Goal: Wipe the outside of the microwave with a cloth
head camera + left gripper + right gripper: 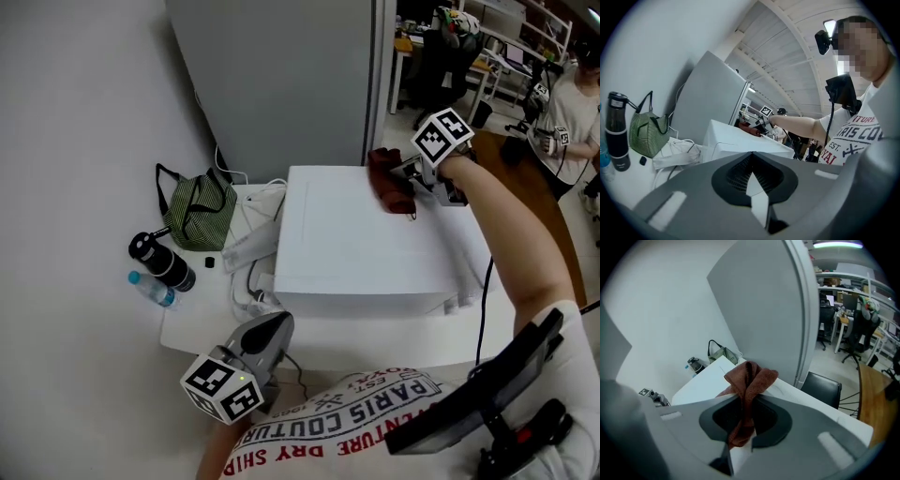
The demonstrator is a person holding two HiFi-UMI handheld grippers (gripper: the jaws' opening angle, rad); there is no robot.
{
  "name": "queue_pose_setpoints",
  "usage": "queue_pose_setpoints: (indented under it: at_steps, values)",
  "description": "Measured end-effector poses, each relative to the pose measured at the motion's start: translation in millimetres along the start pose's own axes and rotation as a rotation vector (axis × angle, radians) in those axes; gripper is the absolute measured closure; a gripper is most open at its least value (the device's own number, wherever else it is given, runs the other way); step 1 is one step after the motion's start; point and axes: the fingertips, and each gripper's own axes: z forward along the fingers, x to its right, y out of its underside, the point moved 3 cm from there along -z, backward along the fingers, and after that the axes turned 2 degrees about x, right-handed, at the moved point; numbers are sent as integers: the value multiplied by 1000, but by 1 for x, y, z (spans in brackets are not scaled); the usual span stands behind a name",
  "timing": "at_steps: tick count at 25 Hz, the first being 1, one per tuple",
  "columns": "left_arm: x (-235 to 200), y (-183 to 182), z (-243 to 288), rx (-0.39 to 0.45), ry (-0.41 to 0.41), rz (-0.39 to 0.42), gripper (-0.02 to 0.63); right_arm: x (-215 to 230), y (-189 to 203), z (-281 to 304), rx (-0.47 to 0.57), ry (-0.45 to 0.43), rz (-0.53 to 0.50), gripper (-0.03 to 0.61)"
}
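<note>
**On the microwave's far right corner, a cloth in the right gripper's grip**

At the far right corner of the microwave top, the right gripper has its jaws clamped on a rust-brown cloth. The right gripper view shows the cloth as soft, nubby terry. It is bunched into a folded crest ahead of the jaws, with a tail hanging down through the dark throat between them. The bunch rests on the smooth, flat white lid, touching it close to the far edge. The rest of that lid is bare, a plain rectangle with crisp edges.

The microwave sits on a white tabletop, with a strip of bare surface along the near edge. The left gripper is low at that near edge, toward the left of the microwave's front. Its grey jaws are pressed together with nothing between them.

Along the tabletop's left side are a green striped fabric bag with black handles, an upright black cylindrical bottle, and a clear plastic bottle lying just beside it. White cables fill the gap between these and the microwave's left wall. A flat grey panel stands close behind the far edge.
</note>
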Motion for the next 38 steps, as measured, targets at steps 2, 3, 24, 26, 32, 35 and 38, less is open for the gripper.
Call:
queue_pose_setpoints:
  at_steps: [2, 3, 24, 26, 32, 35, 38]
  values:
    - [11, -1, 18, -16, 44, 4, 607, 19, 16, -23, 16, 19, 45, 531]
    - [15, -2, 27, -22, 65, 3, 607, 28, 24, -34, 22, 30, 64, 530]
    - [70, -1, 106, -45, 264, 37, 607, 88, 109, -150, 241, 186, 111, 532]
    - [73, -2, 104, -40, 274, 39, 607, 62, 111, -157, 298, 206, 42, 532]
    - [87, -11, 89, -33, 326, 70, 607, -57, 130, -177, 501, 239, -169, 532]
    - [97, -9, 74, -46, 373, 98, 607, -124, 163, -172, 589, 242, -228, 532]
    - [109, 1, 51, -75, 431, 128, 607, -185, 203, -157, 669, 226, -207, 532]
